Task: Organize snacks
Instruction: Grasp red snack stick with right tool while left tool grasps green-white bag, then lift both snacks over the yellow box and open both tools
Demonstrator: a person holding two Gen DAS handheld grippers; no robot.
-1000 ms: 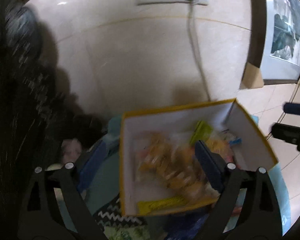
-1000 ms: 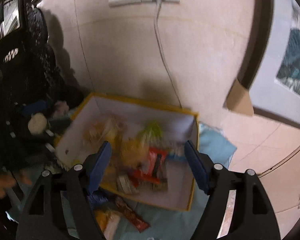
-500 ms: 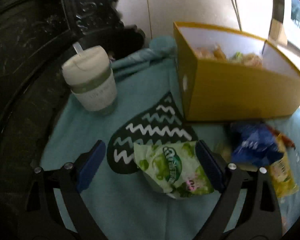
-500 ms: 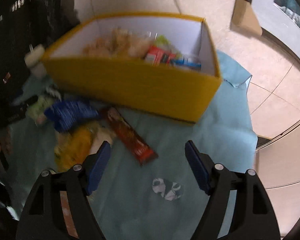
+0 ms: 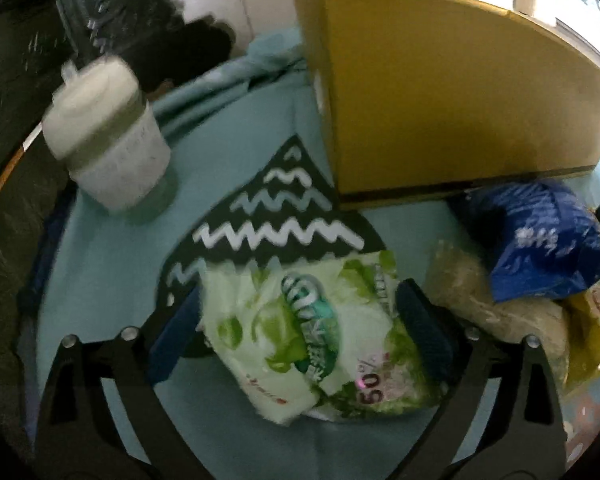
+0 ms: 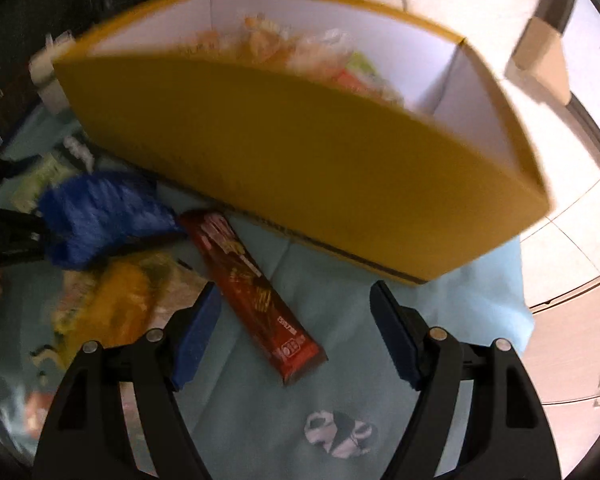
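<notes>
Left gripper (image 5: 298,320) straddles one green packet (image 5: 312,336).

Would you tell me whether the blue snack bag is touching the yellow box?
Cannot tell: in both wrist views the blue snack bag overlaps the yellow box edge, hiding any gap.

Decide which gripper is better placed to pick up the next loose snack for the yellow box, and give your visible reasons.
Left, probably. The left gripper is open with the green snack packet already between its fingers. The right gripper is open too, but the red snack bar lies only partly between its fingers.
</notes>
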